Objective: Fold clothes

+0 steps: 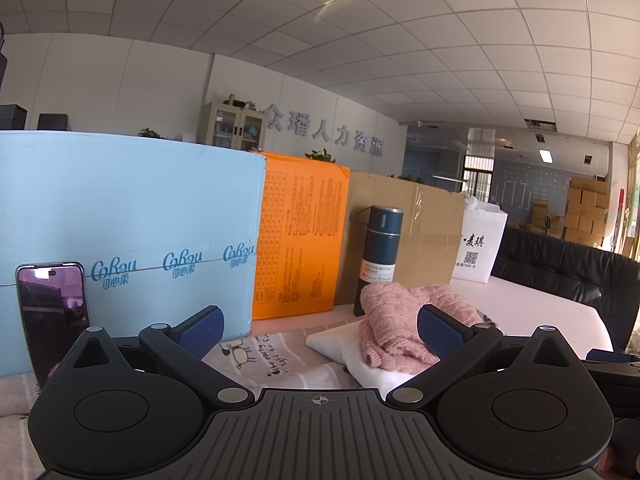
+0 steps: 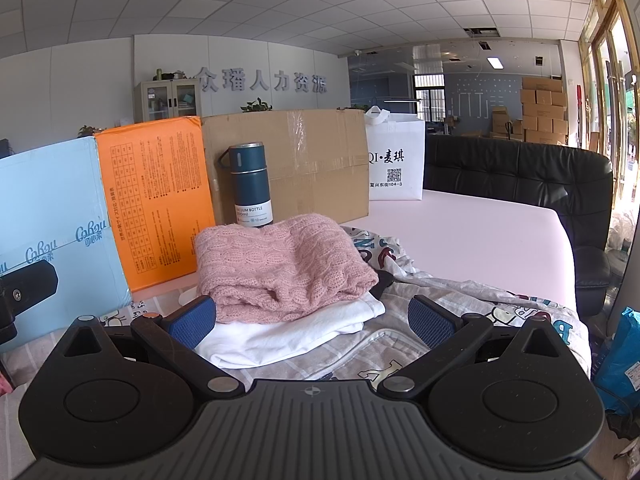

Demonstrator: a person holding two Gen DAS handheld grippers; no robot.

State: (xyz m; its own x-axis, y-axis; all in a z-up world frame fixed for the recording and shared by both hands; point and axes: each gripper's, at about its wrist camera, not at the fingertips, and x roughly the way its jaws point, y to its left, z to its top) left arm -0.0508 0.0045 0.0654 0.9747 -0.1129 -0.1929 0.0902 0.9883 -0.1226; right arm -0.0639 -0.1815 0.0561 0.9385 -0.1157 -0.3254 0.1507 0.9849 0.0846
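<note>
Left wrist view, left to right: a phone [image 1: 52, 320] is standing upright at lower left, leaning against a light blue box [image 1: 128, 216]. An orange box [image 1: 300, 236] is sitting next to it, then a brown carton [image 1: 420, 224] with a dark blue bottle [image 1: 378, 256] standing in front, then a white bag [image 1: 480, 244] at right of centre. The left tongs [image 1: 320, 328] are hanging released, fingers wide apart and gripping nothing, low in the frame. Between the finger pads, a pink sweater [image 1: 400, 320] is lying folded on top of a folded white garment [image 1: 352, 348], right of centre.

Right wrist view, left to right: the light blue box [image 2: 52, 216] is showing at left, then the orange box [image 2: 156, 196], the bottle [image 2: 250, 184], the carton [image 2: 288, 160], the bag [image 2: 396, 164] and a black sofa [image 2: 520, 176] at upper right. The right tongs [image 2: 312, 316] are also released, holding nothing. The pink sweater [image 2: 280, 268] is resting in the middle of the frame on the white garment [image 2: 288, 336], both lying on a printed sheet [image 2: 460, 300] spread over the pale pink worktop [image 2: 480, 232]. The left blue pad [image 2: 192, 320] is sitting just beside the sweater's edge; contact is unclear.
</note>
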